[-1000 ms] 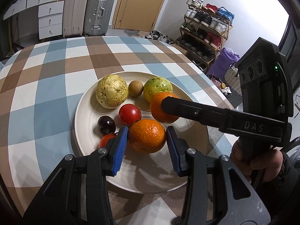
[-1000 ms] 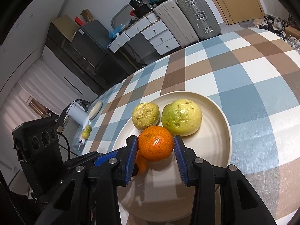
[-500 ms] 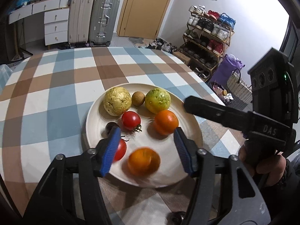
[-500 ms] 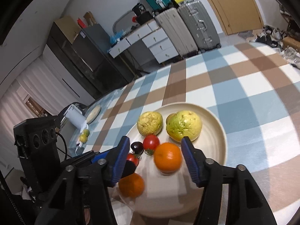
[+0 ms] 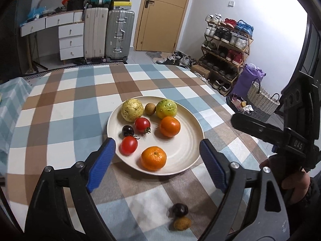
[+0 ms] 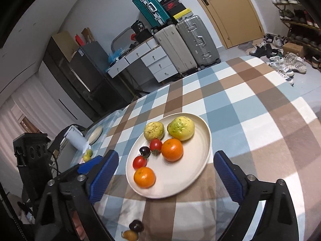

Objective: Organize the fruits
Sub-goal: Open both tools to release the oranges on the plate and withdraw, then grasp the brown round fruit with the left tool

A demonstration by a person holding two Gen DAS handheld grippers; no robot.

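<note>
A cream plate [image 5: 186,160] [image 6: 200,168] on the checked table holds two oranges [image 5: 153,158] [image 5: 170,126], two red tomatoes [image 5: 129,145] [image 5: 142,125], a dark plum [image 5: 127,130], a small brown fruit [image 5: 150,108], a yellow wrinkled fruit [image 5: 132,110] and a green-yellow fruit [image 5: 166,108]. My left gripper [image 5: 157,165] is open and empty, above the plate's near edge. My right gripper [image 6: 165,177] is open and empty, above the plate. A dark fruit [image 5: 180,209] [image 6: 136,225] and a small brown-yellow fruit [image 5: 181,223] [image 6: 130,235] lie on the cloth close to me.
The right gripper's body [image 5: 280,138] stands at the plate's right. A white container [image 6: 77,139], small yellow fruits [image 6: 87,155] and a dish [image 6: 95,137] sit at the table's far left. Suitcases [image 5: 108,34], drawers and a shoe rack [image 5: 226,42] stand beyond.
Both grippers opened, released their oranges onto the plate and pulled back and up. The two loose fruits near me have come into view.
</note>
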